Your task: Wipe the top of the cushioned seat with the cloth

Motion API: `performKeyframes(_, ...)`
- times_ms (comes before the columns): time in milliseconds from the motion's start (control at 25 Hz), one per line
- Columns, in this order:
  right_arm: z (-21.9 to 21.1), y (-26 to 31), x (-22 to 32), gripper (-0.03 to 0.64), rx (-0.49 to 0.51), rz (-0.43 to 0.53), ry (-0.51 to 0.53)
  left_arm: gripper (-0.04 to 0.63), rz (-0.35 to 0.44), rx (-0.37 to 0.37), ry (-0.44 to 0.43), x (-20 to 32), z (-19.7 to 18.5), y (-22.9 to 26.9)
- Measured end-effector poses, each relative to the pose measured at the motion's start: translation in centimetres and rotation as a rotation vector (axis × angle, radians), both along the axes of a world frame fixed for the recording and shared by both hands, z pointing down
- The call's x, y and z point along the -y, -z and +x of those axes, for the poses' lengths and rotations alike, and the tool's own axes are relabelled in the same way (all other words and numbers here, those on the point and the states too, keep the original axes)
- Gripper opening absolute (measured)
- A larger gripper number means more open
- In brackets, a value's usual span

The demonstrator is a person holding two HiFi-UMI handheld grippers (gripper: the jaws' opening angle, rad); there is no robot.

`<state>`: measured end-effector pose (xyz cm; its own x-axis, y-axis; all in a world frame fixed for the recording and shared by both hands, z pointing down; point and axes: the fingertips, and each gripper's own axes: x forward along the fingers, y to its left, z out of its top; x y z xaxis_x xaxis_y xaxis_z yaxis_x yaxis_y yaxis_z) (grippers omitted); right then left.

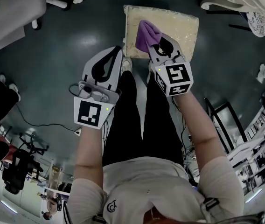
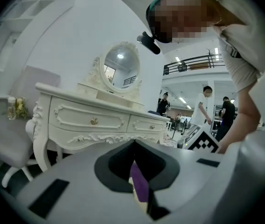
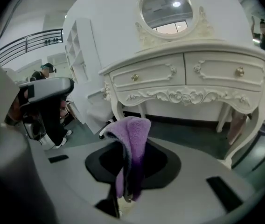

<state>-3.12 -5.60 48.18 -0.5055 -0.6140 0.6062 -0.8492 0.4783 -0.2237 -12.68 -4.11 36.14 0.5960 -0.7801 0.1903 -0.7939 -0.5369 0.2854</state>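
Head view puts the cushioned seat (image 1: 184, 24) at twelve o'clock from the person. The right gripper (image 1: 163, 45) is over its left part, jaws clamped on a bunched purple cloth (image 1: 146, 34). Whether the cloth meets the cushion I can't tell. The left gripper (image 1: 115, 55) hangs at nine o'clock of the right one, off the seat, jaws all but together and empty. My worry is that the cloth rides above the jaws, so a stroke may drag hard tips across the cushion. With nothing steadying it, the seat could shift.
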Motion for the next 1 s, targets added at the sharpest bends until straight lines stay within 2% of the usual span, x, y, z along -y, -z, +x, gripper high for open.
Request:
performKeyframes(240,-1.4,-7.5,2.6,0.084,-0.027,-0.054,0.048,0.014,-0.055,0.027,0.01,0.0,-0.1,-6.5)
performKeyframes(480,-2.7,-12.1,5.5,0.084,-0.024,-0.1,0.058,0.014,-0.097,0.018,0.03,0.8,-0.7,-10.6)
performKeyframes(560,-3.3,-12.9,6.2,0.084,-0.026,-0.11,0.062,0.014,-0.102,0.013,0.036,1.1,-0.8,-11.1)
performKeyframes(760,-3.5,-14.5,6.9,0.086,-0.105,-0.158,0.095,0.014,-0.115,-0.003,0.035,1.3,-0.6,-11.0)
performKeyframes(1000,-2.6,-15.1,7.5,0.087,-0.101,-0.221,0.1,0.014,-0.134,-0.002,0.019,1.5,0.2,-11.5)
